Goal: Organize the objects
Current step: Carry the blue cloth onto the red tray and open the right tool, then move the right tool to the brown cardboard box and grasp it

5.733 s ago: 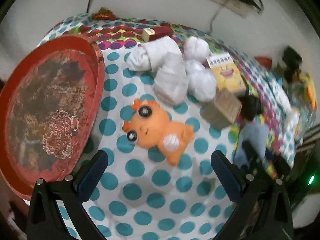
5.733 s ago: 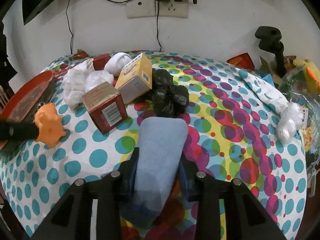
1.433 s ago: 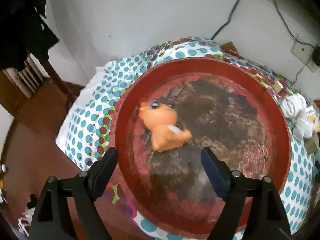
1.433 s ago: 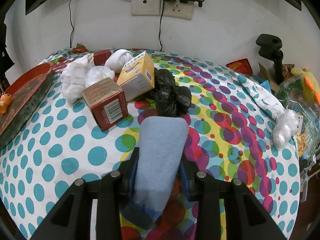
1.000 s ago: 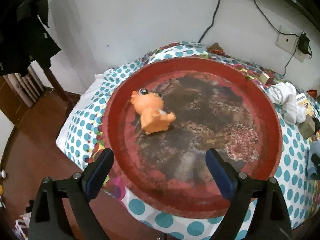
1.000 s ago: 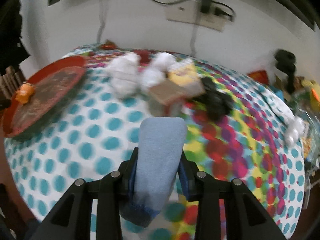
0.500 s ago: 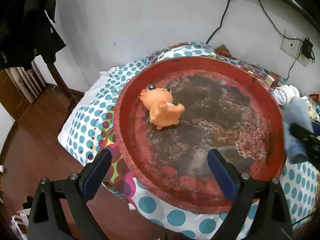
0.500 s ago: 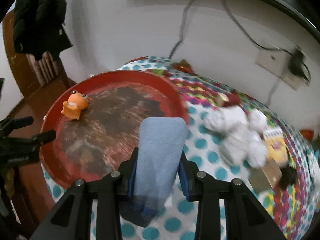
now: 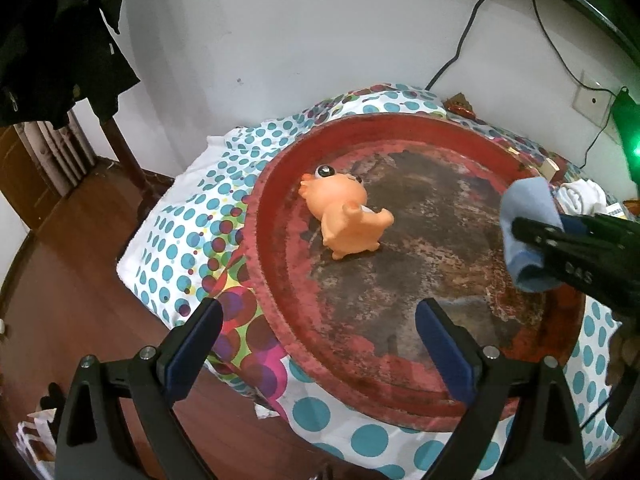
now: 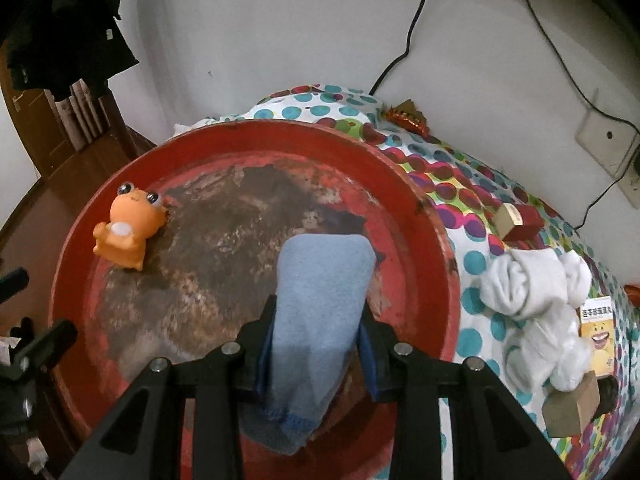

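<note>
the right hand-held gripper (image 10: 316, 344) pinches a folded light blue cloth (image 10: 320, 304) between its pads, hanging over the right part of the worn red round tray (image 10: 432, 240). the left hand-held gripper (image 9: 316, 340) is spread wide with nothing between its fingers, above the tray's near rim. an orange toy (image 9: 340, 216) lies in the tray's far left part. the tray sits on a polka-dot cloth (image 9: 192, 216) covering the worktop; white cloths (image 10: 532, 300) and small boxes (image 10: 516, 220) lie beside the tray.

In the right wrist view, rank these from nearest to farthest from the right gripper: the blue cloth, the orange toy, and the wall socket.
1. Blue cloth: clamped in the right gripper.
2. Orange toy: left side of the red tray.
3. Wall socket: on the wall, upper right.
</note>
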Available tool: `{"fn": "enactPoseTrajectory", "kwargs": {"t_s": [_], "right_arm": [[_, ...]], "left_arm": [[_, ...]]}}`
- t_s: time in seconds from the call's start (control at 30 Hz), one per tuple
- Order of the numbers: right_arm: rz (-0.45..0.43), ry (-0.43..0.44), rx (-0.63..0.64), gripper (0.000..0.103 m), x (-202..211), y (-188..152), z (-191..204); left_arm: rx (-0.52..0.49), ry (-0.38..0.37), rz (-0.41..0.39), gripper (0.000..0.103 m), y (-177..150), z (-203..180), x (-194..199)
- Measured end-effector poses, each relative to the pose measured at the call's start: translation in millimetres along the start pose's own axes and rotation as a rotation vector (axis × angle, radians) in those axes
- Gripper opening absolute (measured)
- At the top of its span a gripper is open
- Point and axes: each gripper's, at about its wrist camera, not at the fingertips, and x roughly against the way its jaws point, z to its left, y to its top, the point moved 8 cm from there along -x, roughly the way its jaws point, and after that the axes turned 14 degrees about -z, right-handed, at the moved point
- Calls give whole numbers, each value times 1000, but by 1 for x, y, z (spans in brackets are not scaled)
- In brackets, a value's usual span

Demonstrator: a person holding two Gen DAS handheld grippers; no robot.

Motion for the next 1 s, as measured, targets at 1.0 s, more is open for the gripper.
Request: {"fn": "enactPoseTrajectory", "kwargs": {"t_s": [1.0], "right_arm": [[4, -203, -126, 70, 95, -58, -128]], "left_arm": [[-20, -47, -15, 97, -1, -23, 8]]}}
